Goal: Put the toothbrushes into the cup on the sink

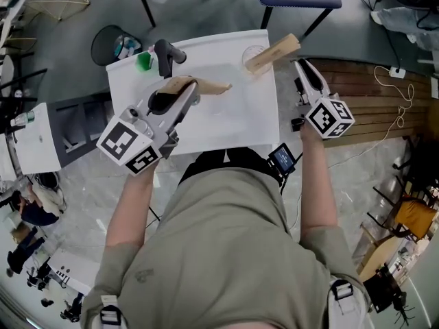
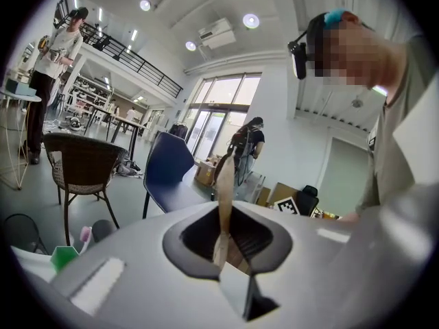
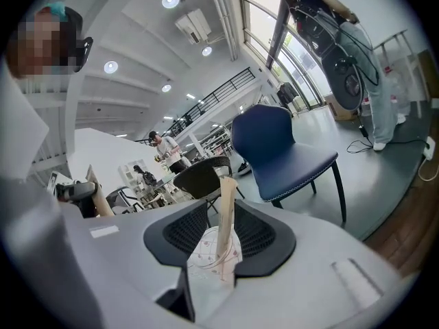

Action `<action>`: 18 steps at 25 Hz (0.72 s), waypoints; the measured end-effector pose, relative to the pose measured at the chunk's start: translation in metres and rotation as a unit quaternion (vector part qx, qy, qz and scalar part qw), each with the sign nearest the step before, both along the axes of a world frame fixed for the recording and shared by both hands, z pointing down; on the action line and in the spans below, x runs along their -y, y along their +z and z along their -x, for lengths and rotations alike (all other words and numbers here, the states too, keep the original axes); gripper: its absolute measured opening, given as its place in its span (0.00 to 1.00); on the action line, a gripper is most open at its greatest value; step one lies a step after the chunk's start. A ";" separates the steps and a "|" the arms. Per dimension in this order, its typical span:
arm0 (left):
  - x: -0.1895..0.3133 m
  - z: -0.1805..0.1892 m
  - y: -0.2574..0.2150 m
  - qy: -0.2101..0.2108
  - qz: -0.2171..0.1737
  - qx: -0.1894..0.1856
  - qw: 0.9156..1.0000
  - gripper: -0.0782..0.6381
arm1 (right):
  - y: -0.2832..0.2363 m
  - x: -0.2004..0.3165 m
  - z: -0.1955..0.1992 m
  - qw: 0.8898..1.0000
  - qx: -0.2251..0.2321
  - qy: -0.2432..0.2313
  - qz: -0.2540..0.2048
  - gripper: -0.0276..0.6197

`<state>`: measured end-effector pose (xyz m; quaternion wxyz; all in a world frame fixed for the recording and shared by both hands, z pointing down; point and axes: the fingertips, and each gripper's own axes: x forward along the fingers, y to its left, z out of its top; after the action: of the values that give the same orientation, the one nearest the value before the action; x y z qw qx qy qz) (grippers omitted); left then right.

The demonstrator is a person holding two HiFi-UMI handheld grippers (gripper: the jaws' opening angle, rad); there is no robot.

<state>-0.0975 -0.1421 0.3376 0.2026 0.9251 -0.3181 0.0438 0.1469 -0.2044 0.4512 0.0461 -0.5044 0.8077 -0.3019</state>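
left gripper [image 1: 192,91] jaws nearly together, pinched on a wooden toothbrush [image 1: 209,86] that sticks out level over the white sink [image 1: 226,125]. right gripper [image 1: 300,64] jaws also closed on a second toothbrush [image 1: 273,52], tilted, its low end at the clear cup [image 1: 250,53] near the sink's far edge; can't tell if the tip is inside. in the right gripper view the cup [image 3: 204,258] sits right under the stick [image 3: 226,214].

risks, my guess:
- the cup looks light and thin, so a push from the stick on its rim or wall could tip it or slide it off the far edge.
- both grips are on a thin flat handle, so it could swivel in the pads and miss the mouth.
- letting go too high could bounce the brush out.
- the left brush heading for the cup could knock the right one, or clip the black faucet [image 1: 164,57] just beside the left gripper.
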 end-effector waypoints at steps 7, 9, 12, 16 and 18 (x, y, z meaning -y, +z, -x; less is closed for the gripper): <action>0.008 -0.017 -0.010 0.021 -0.015 0.001 1.000 0.16 | -0.015 -0.023 -0.009 1.000 0.007 -0.001 -0.004 0.21; 0.012 -0.023 -0.011 0.028 -0.016 0.002 0.999 0.16 | -0.017 -0.031 -0.011 1.000 0.010 -0.003 -0.002 0.21; 0.018 -0.029 -0.011 0.037 -0.015 0.002 0.999 0.16 | -0.024 -0.040 -0.012 1.000 0.013 -0.011 0.001 0.21; 0.029 -0.040 -0.006 0.049 -0.015 0.013 0.999 0.16 | -0.040 -0.045 -0.018 0.999 0.010 -0.033 -0.010 0.21; 0.031 -0.048 0.001 0.056 -0.012 0.021 0.998 0.16 | -0.044 -0.054 -0.023 0.999 0.007 -0.039 -0.010 0.21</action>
<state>-0.0495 -0.1734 0.3391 0.1820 0.9427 -0.2704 0.0711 0.1700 -0.1509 0.4068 0.0450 -0.4701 0.8291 -0.2993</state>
